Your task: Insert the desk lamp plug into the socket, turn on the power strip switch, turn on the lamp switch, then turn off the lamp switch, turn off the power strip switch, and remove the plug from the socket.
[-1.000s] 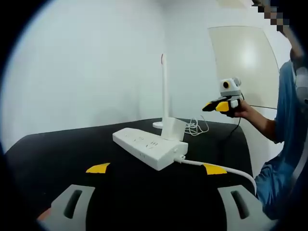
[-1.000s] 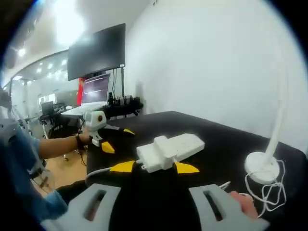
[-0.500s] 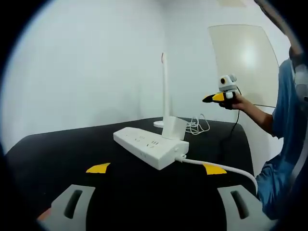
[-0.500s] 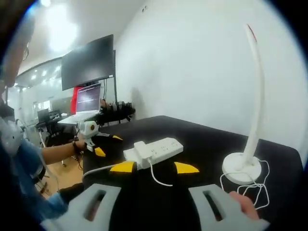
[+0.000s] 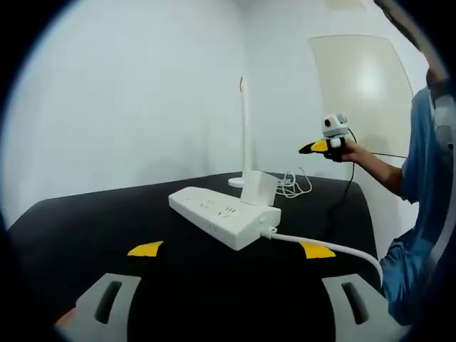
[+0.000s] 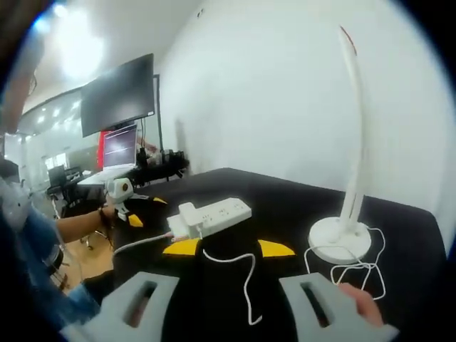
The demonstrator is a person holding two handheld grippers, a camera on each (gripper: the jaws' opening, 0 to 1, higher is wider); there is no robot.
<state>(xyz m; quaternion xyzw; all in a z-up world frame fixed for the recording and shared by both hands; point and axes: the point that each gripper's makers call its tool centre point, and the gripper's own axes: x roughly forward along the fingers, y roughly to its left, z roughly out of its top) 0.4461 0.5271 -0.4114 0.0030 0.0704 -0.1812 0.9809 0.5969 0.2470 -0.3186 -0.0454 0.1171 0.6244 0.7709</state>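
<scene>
in the left gripper view the left gripper (image 5: 228, 303) sits low at 6 o'clock, its two grey jaws spread wide apart with nothing between them, released above the black bench (image 5: 85, 228). the white power strip (image 5: 221, 217) lies flat on the bench just past the yellow jaw tips, running from about 10 o'clock to 4 o'clock, and a thick white power strip cable (image 5: 328, 249) leaves its near end toward 4 o'clock. an upright white block stands on the strip's far end; whether that is the plug seated in a socket cannot be told. behind it the desk lamp (image 5: 244, 128) rises as a slim white stalk, with the thin lamp cord (image 5: 292, 187) bunched by its base. at 2 o'clock a person's hand (image 5: 353, 153) holds the right gripper (image 5: 305, 149) up in the air, well apart from the strip.

in the right gripper view the right gripper's own jaws stand apart and bare at 6 o'clock, a fingertip (image 6: 360, 303) showing at 4 o'clock. a monitor (image 6: 117, 96) hangs at 10 o'clock.
</scene>
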